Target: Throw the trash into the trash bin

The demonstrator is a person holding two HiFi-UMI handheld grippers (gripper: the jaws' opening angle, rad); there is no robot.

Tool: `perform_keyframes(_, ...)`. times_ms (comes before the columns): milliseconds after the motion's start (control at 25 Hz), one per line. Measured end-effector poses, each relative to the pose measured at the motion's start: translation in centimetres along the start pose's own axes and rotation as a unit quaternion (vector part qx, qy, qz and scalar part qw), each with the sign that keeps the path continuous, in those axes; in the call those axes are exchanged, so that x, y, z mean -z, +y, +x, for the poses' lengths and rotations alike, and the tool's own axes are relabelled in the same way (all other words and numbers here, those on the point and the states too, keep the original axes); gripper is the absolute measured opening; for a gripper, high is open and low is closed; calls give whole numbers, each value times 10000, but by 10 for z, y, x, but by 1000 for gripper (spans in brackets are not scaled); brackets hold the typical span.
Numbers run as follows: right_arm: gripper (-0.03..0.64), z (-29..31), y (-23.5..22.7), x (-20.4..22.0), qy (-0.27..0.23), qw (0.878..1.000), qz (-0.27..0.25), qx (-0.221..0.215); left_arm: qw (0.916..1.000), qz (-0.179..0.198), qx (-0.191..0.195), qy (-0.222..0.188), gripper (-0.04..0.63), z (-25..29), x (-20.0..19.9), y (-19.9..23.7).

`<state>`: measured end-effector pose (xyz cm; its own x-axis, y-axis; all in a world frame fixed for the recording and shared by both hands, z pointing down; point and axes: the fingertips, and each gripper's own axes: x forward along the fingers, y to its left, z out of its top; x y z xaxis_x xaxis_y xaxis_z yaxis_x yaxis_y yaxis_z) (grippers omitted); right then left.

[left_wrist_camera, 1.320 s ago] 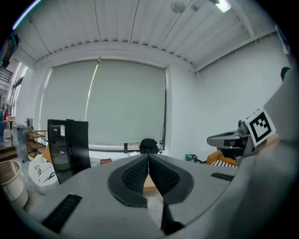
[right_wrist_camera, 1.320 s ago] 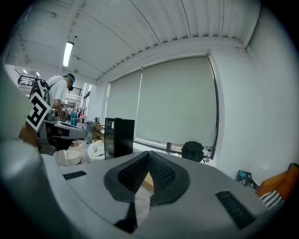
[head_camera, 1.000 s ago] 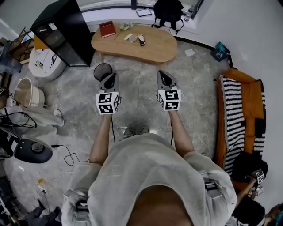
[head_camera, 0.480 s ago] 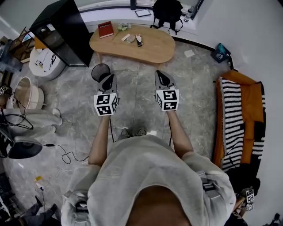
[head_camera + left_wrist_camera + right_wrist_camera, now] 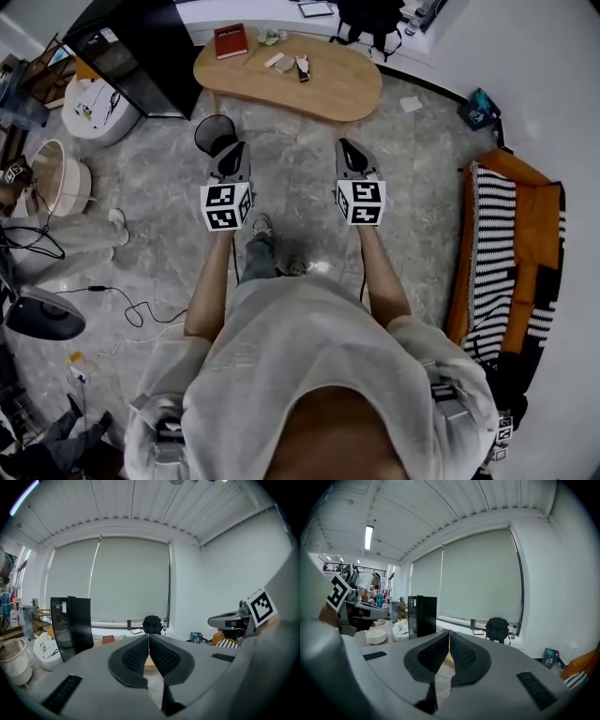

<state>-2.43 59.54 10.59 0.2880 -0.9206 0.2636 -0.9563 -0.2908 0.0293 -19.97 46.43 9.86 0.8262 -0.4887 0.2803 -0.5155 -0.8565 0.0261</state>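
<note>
Trash lies on the wooden table (image 5: 328, 94) ahead: crumpled scraps (image 5: 272, 37), a pale piece (image 5: 275, 60) and a dark-and-white item (image 5: 302, 67), next to a red book (image 5: 230, 40). A black mesh trash bin (image 5: 214, 134) stands on the floor by the table's left end, just beyond my left gripper (image 5: 235, 148). My right gripper (image 5: 344, 146) is held level beside it, short of the table. Both point at the table. The left gripper (image 5: 148, 636) and the right gripper (image 5: 449, 634) have their pads pressed together with nothing between them.
A black cabinet (image 5: 141, 52) stands at the back left, with a white appliance (image 5: 89, 108) and a pale basket (image 5: 58, 187) near it. An orange sofa with a striped throw (image 5: 511, 253) lines the right. A backpack (image 5: 370, 14) sits behind the table. A cable (image 5: 122, 309) crosses the floor at left.
The person has stepped toward the table, one foot now forward. The table and bin sit closer to both grippers. The jaws stay shut.
</note>
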Motion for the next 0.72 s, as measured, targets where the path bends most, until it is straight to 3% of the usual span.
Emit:
perform_keyframes(360,31,68,-16,-8,125,9998,-67,152,9998,-142,137,41,20,68,-1,40)
perform_keyframes(720,31,160,-37,-47,179,9986,-175,459,9989,-146,431,-65,20,163,-42,102)
